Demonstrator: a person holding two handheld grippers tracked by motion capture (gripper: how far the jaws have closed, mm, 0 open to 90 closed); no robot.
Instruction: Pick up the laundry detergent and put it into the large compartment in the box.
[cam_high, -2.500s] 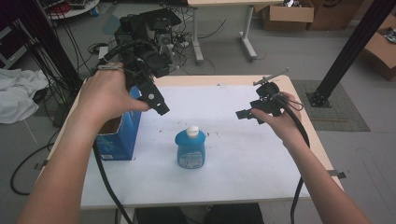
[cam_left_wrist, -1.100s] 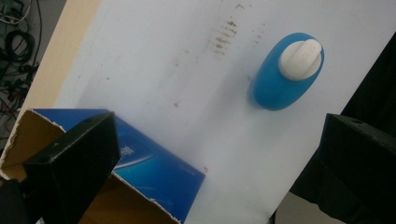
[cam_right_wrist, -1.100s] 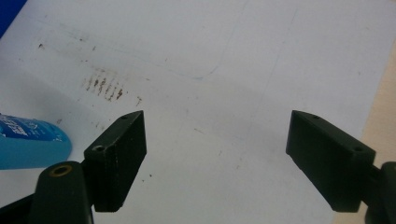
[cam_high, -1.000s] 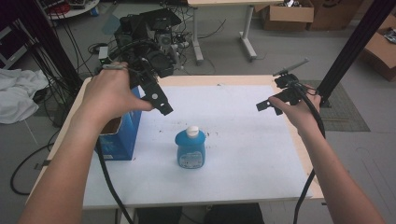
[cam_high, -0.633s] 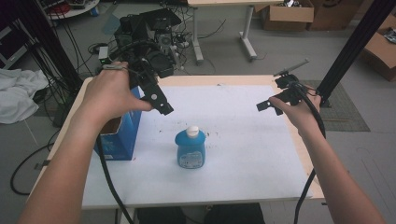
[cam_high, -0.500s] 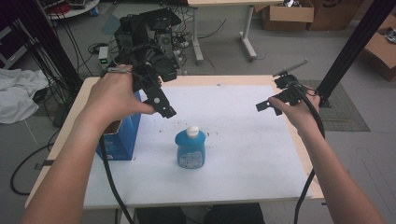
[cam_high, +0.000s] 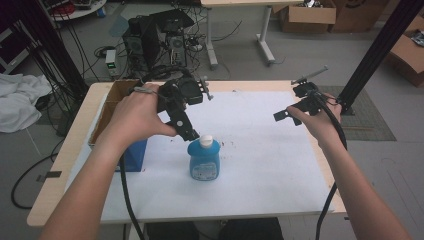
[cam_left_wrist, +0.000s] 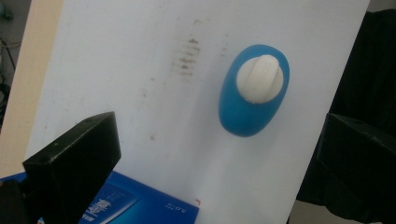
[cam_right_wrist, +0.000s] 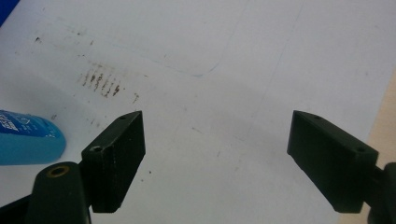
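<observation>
A blue bottle with a white cap stands upright near the middle of the white-covered table. My left gripper hovers just left of and above the cap, tilted down. In the left gripper view the bottle appears from above between the wide-apart jaws, and the left gripper is open and holds nothing. My right gripper hangs over the table's right side, well away from the bottle. The right gripper is open too, with the bottle at its far left.
A blue box stands at the table's left edge, with an open cardboard box behind it. Brown smudges mark the white sheet. Computers and cables lie on the floor beyond the far edge. A black post rises at the right.
My left gripper has moved right and down from above the blue box to just beside the bottle's cap. The right gripper drew back to the right earlier and has since held still.
</observation>
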